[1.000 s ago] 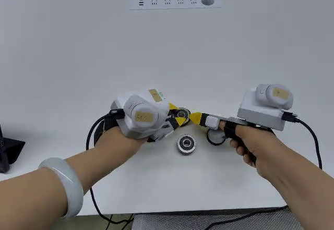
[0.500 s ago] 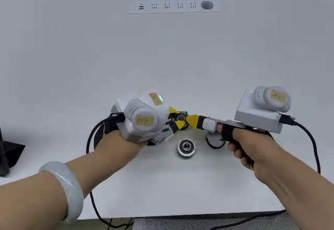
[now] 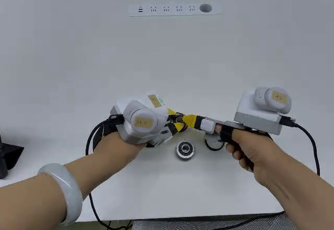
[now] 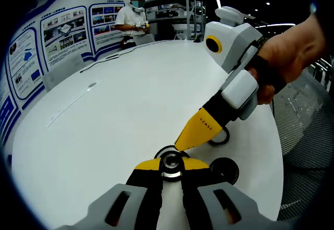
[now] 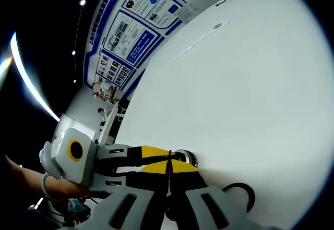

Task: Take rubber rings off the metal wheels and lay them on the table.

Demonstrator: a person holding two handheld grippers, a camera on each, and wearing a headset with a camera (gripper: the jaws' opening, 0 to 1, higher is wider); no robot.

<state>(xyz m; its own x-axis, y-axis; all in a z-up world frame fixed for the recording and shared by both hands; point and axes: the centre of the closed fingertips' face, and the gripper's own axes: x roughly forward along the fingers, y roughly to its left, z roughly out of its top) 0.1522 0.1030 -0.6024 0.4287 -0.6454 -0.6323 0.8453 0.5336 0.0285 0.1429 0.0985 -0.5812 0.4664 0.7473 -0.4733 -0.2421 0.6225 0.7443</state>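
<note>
Right gripper (image 5: 168, 164): has closed in on the left one over the last second, and the gap in the head view is gone. The yellow tip now touches the black rim of the held wheel.
Right jaws: together, with only a thin dark seam between them in the right gripper view. Can't tell if any rubber is pinched in the seam.
Left gripper (image 3: 176, 121): barely shifted, held just above the table (image 3: 156, 58).
Left jaws: clamped on a small metal wheel (image 4: 171, 161), one yellow tip on each side of it and the hub facing the camera. The wheel is off the table.
Rubber ring on held wheel: shows as a dark band round the wheel where the right tip meets it.
Loose rubber ring (image 4: 219, 143): flat on the table under the right gripper's neck, partly hidden by the hand in the head view.
Second wheel (image 3: 185, 148): on the table just in front of the two tips, touching neither gripper, near the loose ring but apart from it.
</note>
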